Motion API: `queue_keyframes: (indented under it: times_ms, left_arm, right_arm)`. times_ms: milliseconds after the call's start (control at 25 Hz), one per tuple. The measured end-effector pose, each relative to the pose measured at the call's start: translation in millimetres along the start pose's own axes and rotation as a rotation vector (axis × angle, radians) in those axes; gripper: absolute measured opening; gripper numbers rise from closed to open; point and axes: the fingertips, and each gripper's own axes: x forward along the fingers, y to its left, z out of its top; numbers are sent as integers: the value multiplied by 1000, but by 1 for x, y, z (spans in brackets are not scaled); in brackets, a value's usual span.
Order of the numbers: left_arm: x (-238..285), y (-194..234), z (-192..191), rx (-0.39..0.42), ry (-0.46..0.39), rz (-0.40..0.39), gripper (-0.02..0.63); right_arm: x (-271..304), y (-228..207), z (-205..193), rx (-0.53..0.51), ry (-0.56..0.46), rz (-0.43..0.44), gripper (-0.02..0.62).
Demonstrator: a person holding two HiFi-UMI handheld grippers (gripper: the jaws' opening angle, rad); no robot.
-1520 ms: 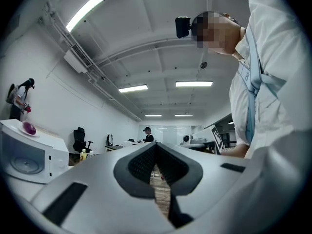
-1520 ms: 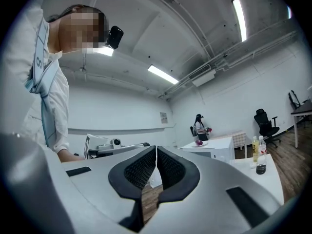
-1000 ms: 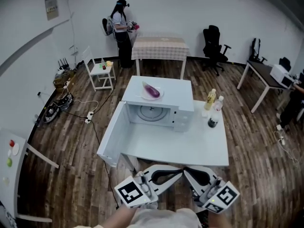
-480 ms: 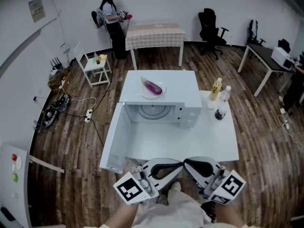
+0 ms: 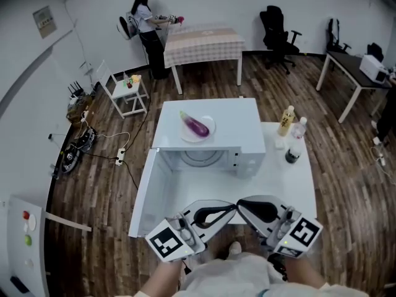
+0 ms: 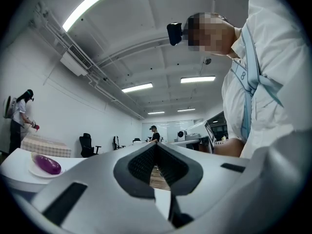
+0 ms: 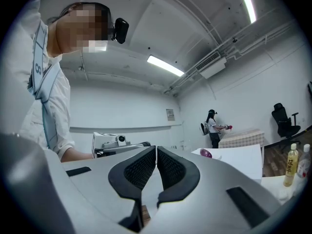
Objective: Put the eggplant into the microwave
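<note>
Eggplant (image 5: 198, 126): probably light, smooth, slippery; grasp across mid-body with moderate force. Left claw (image 5: 230, 209) and right claw (image 5: 242, 203) both together, empty.

Purple eggplant (image 5: 198, 127), white plate (image 5: 210, 122), white microwave (image 5: 236, 117); brown plank floor (image 5: 102, 187) (tablecloth (image 5: 204, 42) checked).

The near half of the table (image 5: 272, 187) lay bare up to the open cavity of the microwave (image 5: 238, 119), its swung-out door (image 5: 145, 190) walling the left edge and bottles (image 5: 289, 132) crowding the far right edge.
</note>
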Motion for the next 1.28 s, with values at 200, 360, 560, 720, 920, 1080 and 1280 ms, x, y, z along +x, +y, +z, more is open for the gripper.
queue_keyframes:
  times_ms: [200,360,560,720,920,1080,1280]
  left_arm:
    - [11,20,-9,9,11,20,2]
    - [16,31,-15,17,34,-8,2]
    - [21,58,-15,-33,54,-11,2]
    - [27,82,-18,-42,74,32,2]
    - [27,139,-27,-60,97,311,2]
    - [21,190,-36,-44,117,587,2]
    - [18,238,-55,-37,154,843,3]
  right_arm:
    - [7,-23,-4,-11,13,24,34]
    - [11,-35,-8,14,20,4,34]
    - [26,-57,-8,38,7,-59,34]
    - [38,-78,-9,28,2,-95,34]
    - [47,-110,-20,3,28,-172,35]
    - [51,-132,-21,10,30,-185,35]
    - [53,-148,-23,20,42,-151,35]
